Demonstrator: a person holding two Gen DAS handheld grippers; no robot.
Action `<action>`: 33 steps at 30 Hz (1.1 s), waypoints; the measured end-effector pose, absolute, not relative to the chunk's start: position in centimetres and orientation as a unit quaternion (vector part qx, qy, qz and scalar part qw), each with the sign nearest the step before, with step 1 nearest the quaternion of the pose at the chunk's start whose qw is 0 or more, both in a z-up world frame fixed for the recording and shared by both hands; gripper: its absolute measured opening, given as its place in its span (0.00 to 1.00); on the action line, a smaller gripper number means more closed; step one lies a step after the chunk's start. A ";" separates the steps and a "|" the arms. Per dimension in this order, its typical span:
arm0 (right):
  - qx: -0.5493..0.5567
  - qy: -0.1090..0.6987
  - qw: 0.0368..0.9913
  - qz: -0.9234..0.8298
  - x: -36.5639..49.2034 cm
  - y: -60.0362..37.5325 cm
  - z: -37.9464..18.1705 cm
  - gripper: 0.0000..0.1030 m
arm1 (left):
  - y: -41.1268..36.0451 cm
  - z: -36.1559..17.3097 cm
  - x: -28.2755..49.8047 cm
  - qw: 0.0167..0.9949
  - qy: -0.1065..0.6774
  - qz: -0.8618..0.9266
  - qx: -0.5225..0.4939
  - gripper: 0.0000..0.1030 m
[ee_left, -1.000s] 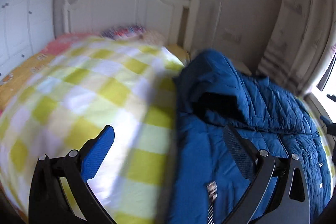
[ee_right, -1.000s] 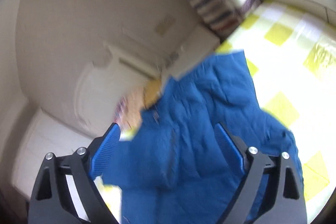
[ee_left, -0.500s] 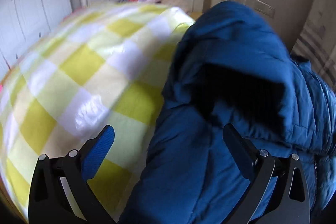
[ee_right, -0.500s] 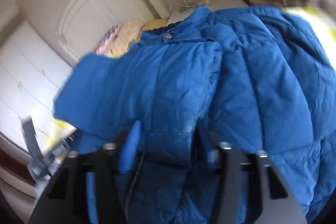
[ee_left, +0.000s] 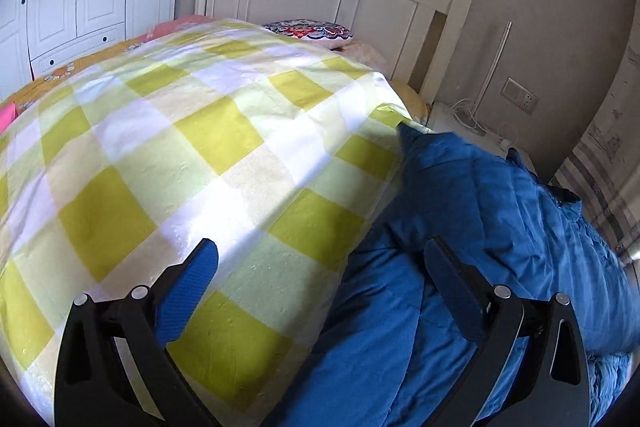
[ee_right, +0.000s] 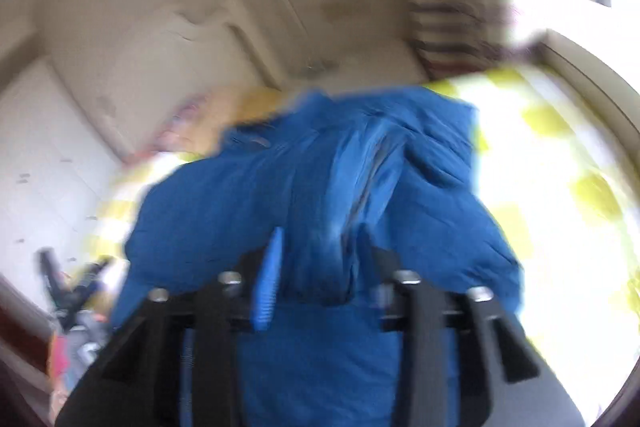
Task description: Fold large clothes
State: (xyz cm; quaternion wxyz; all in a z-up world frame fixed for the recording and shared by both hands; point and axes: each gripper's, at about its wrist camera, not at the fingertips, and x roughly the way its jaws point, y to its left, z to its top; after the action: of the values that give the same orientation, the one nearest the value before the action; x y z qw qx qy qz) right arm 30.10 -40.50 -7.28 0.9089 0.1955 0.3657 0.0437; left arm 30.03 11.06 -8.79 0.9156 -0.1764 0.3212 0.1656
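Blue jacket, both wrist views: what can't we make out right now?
- Blue jacket: left wrist view, lower part cut off by the frame edge and behind the open left claw; fold state unclear.
- Right wrist view: motion blur smears the jacket; right claw looks shut on fabric, exact hold indistinct.
- Bed: far edge overexposed, right view.

Right tool clamps a blue jacket fold; checked bedcover beneath.
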 end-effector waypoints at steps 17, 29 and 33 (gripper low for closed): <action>-0.051 0.397 0.915 0.039 34.7 -28.9 -10.3 0.53 | 10.6 -6.4 29.7 0.928 0.293 0.145 -0.177 0.96; -0.026 0.393 0.917 0.068 34.5 -29.7 -10.3 0.63 | 0.8 -9.6 38.9 0.894 0.447 0.003 -0.036 0.96; -0.029 0.392 0.917 0.073 34.4 -29.5 -10.3 0.68 | -0.1 -9.3 38.0 0.891 0.455 0.007 -0.012 0.96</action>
State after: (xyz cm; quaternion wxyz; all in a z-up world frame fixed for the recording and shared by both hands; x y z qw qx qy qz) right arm 34.45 -29.46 -10.26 0.9167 -0.0293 0.3917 0.0729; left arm 38.01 -0.12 -9.32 0.8905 -0.0118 0.4548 0.0068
